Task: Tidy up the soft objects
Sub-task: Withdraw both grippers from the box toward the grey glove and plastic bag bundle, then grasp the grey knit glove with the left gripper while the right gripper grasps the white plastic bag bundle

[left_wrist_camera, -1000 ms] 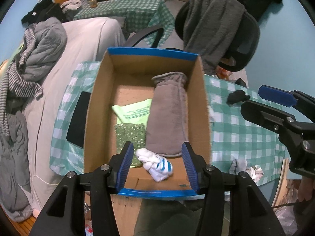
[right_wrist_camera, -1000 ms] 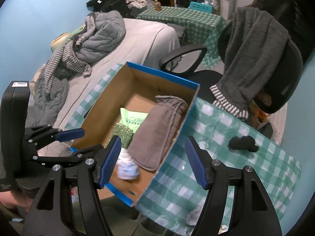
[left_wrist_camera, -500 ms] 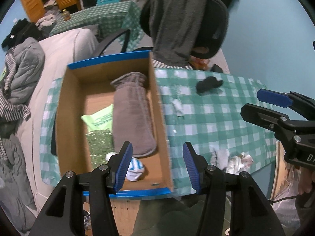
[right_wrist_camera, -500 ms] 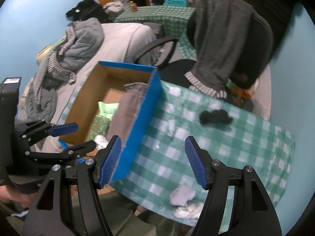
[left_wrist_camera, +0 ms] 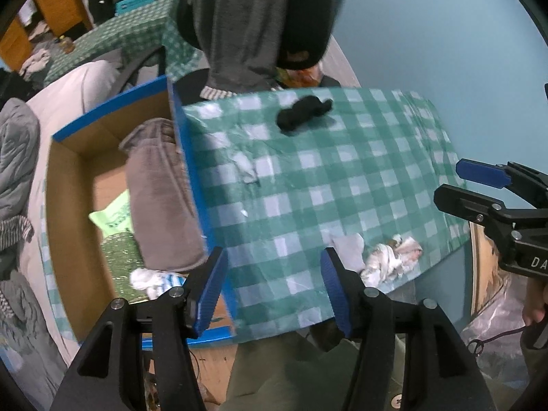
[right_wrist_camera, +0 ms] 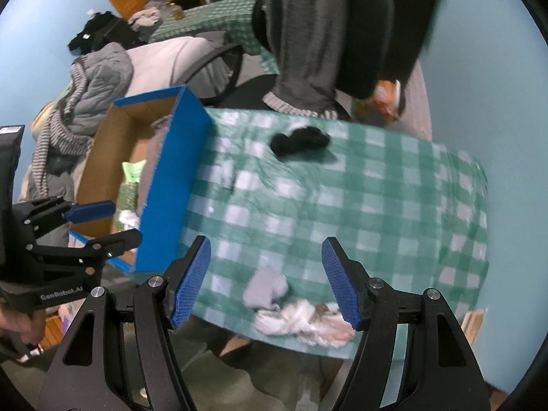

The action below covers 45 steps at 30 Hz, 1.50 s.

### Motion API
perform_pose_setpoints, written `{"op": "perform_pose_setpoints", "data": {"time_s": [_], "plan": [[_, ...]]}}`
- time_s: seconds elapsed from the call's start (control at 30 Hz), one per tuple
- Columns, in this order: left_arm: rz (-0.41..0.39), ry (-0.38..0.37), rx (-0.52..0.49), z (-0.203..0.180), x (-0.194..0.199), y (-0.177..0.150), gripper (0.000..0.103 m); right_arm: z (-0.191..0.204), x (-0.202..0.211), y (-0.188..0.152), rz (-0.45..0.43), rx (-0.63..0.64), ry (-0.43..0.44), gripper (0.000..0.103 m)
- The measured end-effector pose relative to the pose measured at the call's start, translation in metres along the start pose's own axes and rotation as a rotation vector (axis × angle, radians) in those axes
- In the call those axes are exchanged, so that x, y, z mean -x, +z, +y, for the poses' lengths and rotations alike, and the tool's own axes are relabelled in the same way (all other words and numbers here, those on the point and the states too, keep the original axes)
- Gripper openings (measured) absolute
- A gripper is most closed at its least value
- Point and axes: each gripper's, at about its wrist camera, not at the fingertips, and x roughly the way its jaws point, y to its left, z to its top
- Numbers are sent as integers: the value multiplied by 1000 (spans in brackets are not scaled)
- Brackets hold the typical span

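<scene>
A blue-edged cardboard box [left_wrist_camera: 186, 157] [right_wrist_camera: 171, 185] stands at the table's left and holds a folded grey towel [left_wrist_camera: 157, 198], a light green item [left_wrist_camera: 113, 215], a glittery green item [left_wrist_camera: 120, 253] and a white-and-blue sock [left_wrist_camera: 154, 279]. On the green checked cloth [left_wrist_camera: 325, 178] lie a black sock [left_wrist_camera: 303, 111] [right_wrist_camera: 298, 142], a grey sock [left_wrist_camera: 349, 248] [right_wrist_camera: 265, 289] and a white crumpled cloth [left_wrist_camera: 394, 262] [right_wrist_camera: 304, 320] near the front edge. My left gripper [left_wrist_camera: 274, 291] is open and empty beside the box. My right gripper [right_wrist_camera: 265, 279] is open and empty above the grey sock.
An office chair [right_wrist_camera: 342, 34] draped with a grey garment [right_wrist_camera: 301, 34] stands behind the table. A bed with piled clothes [right_wrist_camera: 99, 78] lies to the left. A small white scrap [left_wrist_camera: 248, 167] rests on the cloth near the box.
Both grippers have swung right, away from the box and over the checked cloth. The grey sock and white cloth have come into view under them. Both jaws stay open.
</scene>
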Motion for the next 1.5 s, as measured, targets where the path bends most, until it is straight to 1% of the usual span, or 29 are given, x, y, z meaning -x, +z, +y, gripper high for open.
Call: {"op": "perform_pose_setpoints", "data": {"time_s": [0.2, 0.4, 0.67, 0.87, 1.2, 1.27, 1.3, 1.33, 1.37, 1.5], "plan": [[56, -19, -51, -22, -22, -5, 58, -22, -5, -26, 21, -44, 5, 68], [105, -30, -99, -40, -43, -8, 58, -35, -20, -54, 52, -73, 22, 69], [151, -40, -130, -57, -70, -13, 58, -46, -45, -83, 94, -50, 38, 68], [183, -41, -137, -63, -90, -21, 58, -49, -63, -96, 124, 8, 46, 68], [229, -47, -103, -66, -113, -27, 58, -55, -97, -114, 195, 134, 45, 68], [235, -52, -94, -67, -115, -27, 60, -53, -102, -117, 212, 167, 43, 68], [234, -52, -88, -67, -115, -27, 68, -53, -103, -117, 214, 179, 44, 68], [229, -52, -84, -67, -115, -28, 71, -51, -105, -118, 216, 201, 44, 68], [221, -52, -77, -67, -114, -27, 71, -50, -107, -119, 229, 250, 19, 68], [225, -51, -64, -68, -117, -26, 71, -45, -119, -122, 255, 309, 5, 68]]}}
